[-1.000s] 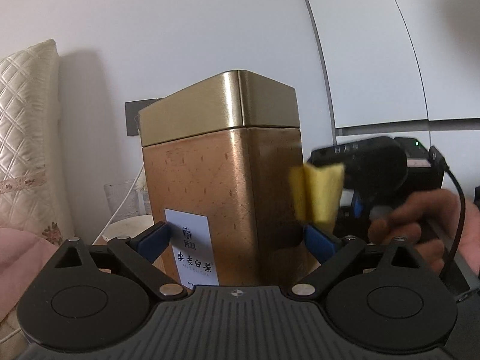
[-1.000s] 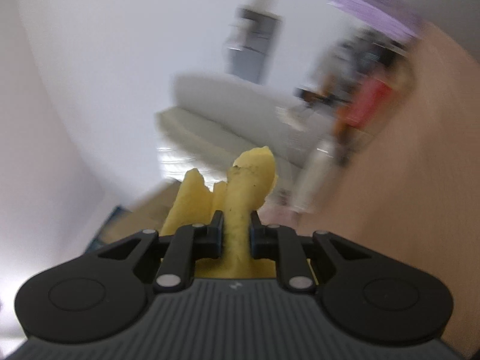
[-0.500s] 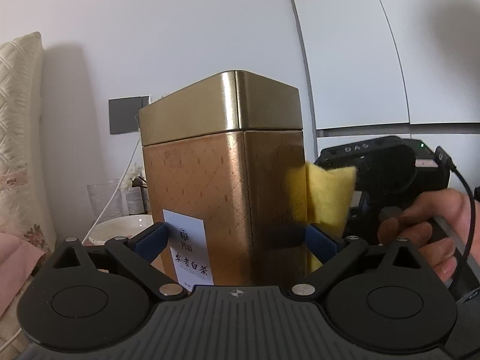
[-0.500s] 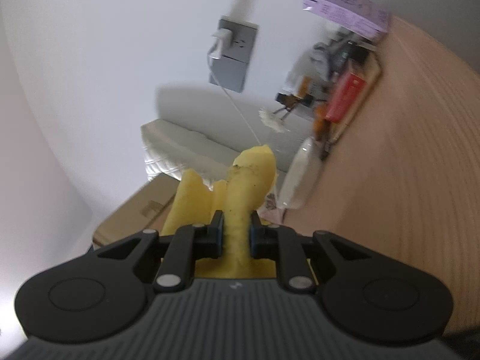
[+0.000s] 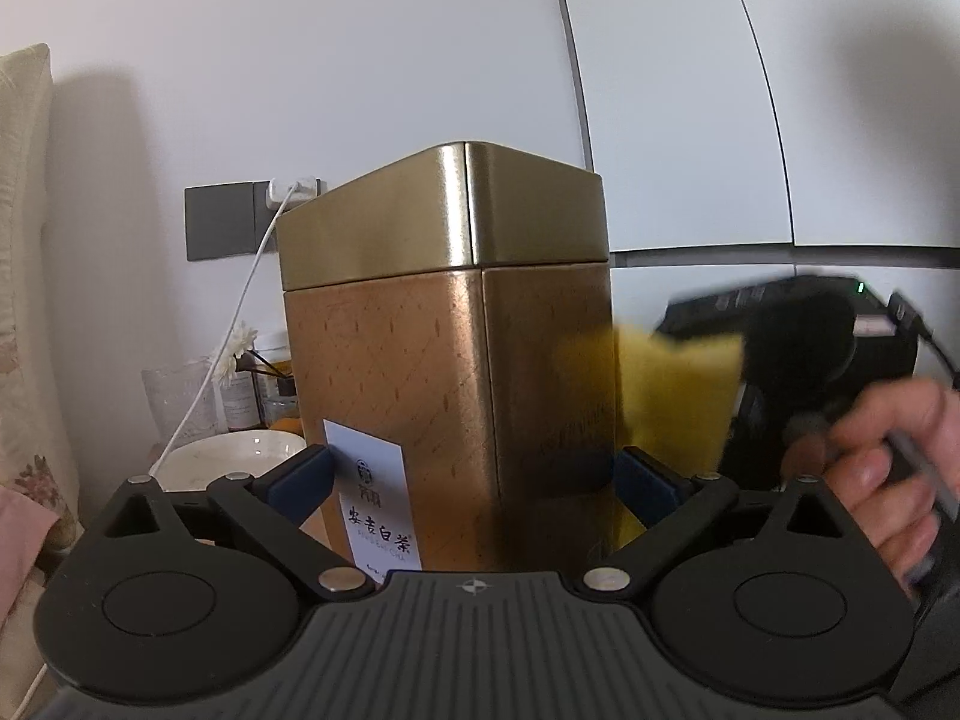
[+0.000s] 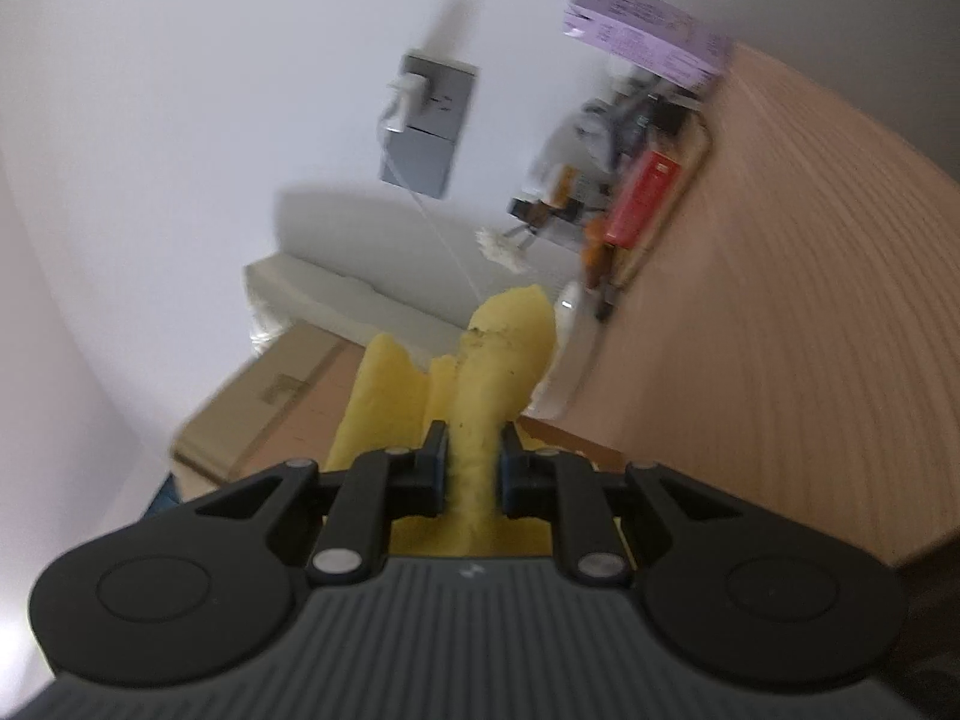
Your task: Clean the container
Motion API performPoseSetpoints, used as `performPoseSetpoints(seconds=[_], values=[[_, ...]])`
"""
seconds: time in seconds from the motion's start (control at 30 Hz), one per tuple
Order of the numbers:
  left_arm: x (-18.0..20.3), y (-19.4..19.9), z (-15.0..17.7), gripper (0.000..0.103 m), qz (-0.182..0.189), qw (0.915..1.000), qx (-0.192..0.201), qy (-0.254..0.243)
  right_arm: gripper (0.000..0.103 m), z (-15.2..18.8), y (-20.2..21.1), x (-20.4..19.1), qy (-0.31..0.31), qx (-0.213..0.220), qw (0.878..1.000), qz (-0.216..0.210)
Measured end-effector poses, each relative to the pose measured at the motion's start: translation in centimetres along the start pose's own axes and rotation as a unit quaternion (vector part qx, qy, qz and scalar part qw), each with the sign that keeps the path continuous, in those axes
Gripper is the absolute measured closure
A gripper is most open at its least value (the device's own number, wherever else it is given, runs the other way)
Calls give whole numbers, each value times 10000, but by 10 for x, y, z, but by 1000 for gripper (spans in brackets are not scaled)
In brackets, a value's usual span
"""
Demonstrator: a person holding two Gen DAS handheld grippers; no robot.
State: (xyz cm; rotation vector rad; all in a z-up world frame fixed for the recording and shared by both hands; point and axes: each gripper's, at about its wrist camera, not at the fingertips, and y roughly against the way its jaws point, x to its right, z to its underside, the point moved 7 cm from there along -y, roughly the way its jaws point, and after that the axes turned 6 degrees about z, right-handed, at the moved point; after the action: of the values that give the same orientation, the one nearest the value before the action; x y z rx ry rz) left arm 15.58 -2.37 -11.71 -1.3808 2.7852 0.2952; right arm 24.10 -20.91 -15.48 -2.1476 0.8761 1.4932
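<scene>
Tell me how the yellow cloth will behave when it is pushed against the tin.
Probably floppy: the yellow cloth folds and bunches between the right gripper fingers. It likely flattens against the tin, whose smooth metal side may let it slide.

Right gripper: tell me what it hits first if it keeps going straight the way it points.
The right gripper is shut on the yellow sponge, so the sponge leads. Beyond it, probably the white bowl on the wooden surface; blur leaves depth uncertain.
</scene>
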Motion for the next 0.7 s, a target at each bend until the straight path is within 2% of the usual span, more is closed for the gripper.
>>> performPoseSetpoints(seconds=[0.1, 0.3, 0.37, 0.5, 0.7], values=[[-7, 1, -6, 3, 42, 10000, 28, -5, 85, -3, 4, -14, 114, 39, 9996, -253], [-21, 5, -11, 2, 111, 9999, 71, 77, 85, 9, 5, 5, 46, -39, 9996, 264], [-27, 4, -13, 2, 176, 9998, 42, 122, 85, 8, 3, 0, 129, -53, 9996, 257], [-50, -14, -21, 2, 422, 9990, -72, 93, 85, 0, 3, -19, 271, 35, 9996, -17], [-69, -30, -24, 1, 537, 9985, -90, 101, 85, 9, 4, -6, 124, 35, 9997, 192]])
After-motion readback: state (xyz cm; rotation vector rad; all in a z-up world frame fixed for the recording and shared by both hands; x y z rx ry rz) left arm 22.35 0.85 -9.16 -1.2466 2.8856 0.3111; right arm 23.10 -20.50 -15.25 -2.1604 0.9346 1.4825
